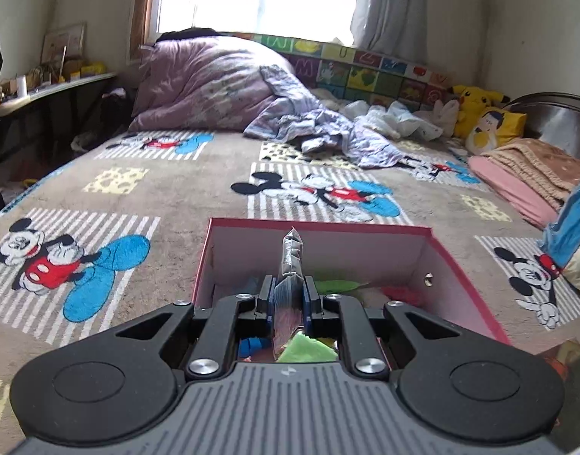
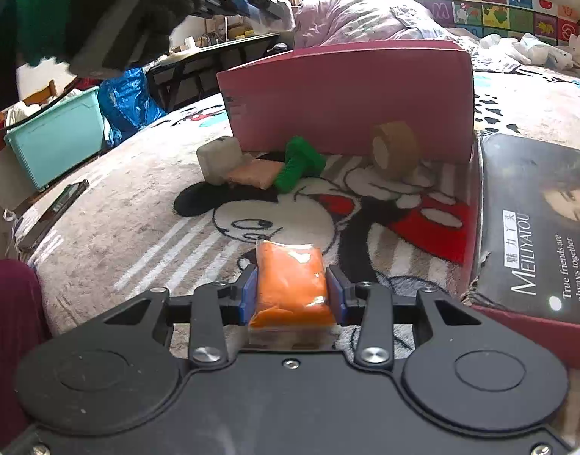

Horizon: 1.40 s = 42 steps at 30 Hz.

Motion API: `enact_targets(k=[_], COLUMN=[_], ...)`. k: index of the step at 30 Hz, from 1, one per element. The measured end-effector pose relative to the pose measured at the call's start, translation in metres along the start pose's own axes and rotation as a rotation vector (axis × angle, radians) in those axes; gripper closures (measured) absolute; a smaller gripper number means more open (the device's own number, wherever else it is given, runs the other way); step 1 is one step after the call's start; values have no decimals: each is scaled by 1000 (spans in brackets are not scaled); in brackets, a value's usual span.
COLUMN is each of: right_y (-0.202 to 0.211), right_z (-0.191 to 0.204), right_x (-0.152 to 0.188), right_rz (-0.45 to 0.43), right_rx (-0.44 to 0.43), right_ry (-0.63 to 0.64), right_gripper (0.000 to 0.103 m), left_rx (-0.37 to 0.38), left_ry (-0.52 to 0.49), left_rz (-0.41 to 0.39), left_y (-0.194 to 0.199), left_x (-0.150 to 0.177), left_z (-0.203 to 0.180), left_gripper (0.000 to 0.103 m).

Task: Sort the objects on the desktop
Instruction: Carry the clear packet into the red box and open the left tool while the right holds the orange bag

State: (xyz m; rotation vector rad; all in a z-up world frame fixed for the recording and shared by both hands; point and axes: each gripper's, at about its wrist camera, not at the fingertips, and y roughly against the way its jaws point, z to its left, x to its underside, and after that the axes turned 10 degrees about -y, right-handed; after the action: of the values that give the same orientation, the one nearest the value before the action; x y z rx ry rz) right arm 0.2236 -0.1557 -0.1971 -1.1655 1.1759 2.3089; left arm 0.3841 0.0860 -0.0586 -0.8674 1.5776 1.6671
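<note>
My left gripper [image 1: 288,295] is shut on a thin silvery packet [image 1: 290,261] that stands edge-up between the pads, held above the open pink box [image 1: 460,265]. Green, red and blue items lie inside the box. In the right wrist view my right gripper [image 2: 292,288] is shut on an orange sealed pouch [image 2: 290,284], low over the cartoon-mouse blanket. Beyond it, against the pink box wall [image 2: 347,94], lie a grey-white block [image 2: 220,161], a peach pouch [image 2: 256,174], a green piece [image 2: 299,161] and a brown tape roll [image 2: 394,149]. The left gripper [image 2: 267,9] shows at top left, over the box.
A dark box lid with a printed portrait [image 2: 536,227] lies at the right. A phone [image 2: 53,210] rests near the bed's left edge, with a teal bin [image 2: 55,140] beyond. Rumpled quilts [image 1: 221,83], plush toys [image 1: 475,98] and a folded blanket [image 1: 532,174] fill the far bed.
</note>
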Motion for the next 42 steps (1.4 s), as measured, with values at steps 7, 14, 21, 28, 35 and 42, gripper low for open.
enact_targets(k=[7,14,21,28,35,42], right_y=[-3,-5,-6,-5,-3,0], right_z=[-1,-3,-5,-4,-3,-3], right_x=[1,0,0,1,1,5], right_rz=[14,21,21,18,7,-13], right_rx=[-3,-12,-21,-21,-17,-13], right_ry=[15,12,13,17,14,12], right_gripper=[65,65,64,64,65,65], left_rx=[-49,-122,-214,-198,-174,-157], left_ry=[-61,-176,-207,-193,-194,-202], left_rz=[85,154,221,201,177,143], left_y=[-39,-71,-93,-78,-53,-26], left_x=[-4,-15,-18,-15,-15,-10], left_z=[1,-7,-10,-9,-10,-16], left_gripper=[90,90,89,88,84,38])
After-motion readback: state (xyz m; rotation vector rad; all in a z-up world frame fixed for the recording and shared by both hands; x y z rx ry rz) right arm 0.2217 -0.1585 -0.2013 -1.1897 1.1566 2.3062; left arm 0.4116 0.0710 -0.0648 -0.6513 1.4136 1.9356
